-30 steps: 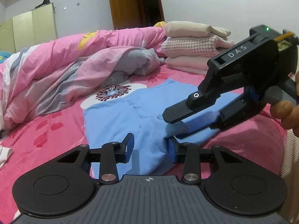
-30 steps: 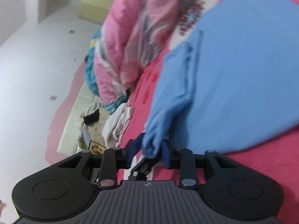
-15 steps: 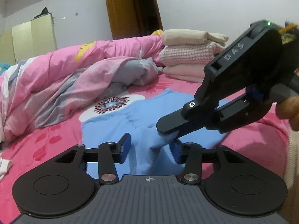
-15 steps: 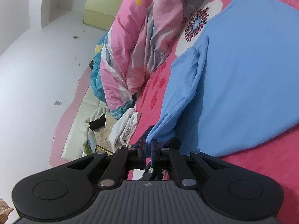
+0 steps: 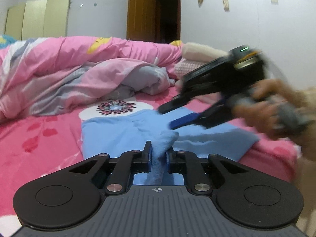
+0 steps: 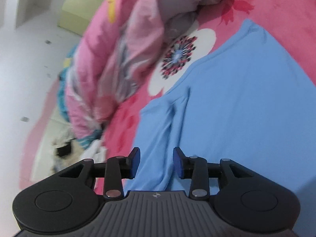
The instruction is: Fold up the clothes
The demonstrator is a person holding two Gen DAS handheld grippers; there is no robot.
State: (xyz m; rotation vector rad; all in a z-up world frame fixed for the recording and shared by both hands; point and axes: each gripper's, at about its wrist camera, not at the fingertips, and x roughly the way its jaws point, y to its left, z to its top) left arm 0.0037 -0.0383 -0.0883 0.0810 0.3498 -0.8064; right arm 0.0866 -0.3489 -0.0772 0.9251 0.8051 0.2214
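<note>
Left wrist view: the left gripper has just been closing, and its pads now pinch a raised bunch of the blue garment, where a second ago they stood apart with the cloth loose between them. The garment lies spread on the pink bedsheet, in front of the rumpled pink duvet. Ahead and to the right, the right gripper, blurred and held by a hand, hovers over the cloth with its fingers apart and nothing between them; half a second ago it was lower and clamped.

Right wrist view: the right gripper has just been opening; the sleeve fold of the blue garment that it was pinching now lies loose between its parted pads, untouched by them.

My reading is a handover: the sleeve has been laid in, the left now anchors the cloth, and the right is free to take a new hold for the next fold
</note>
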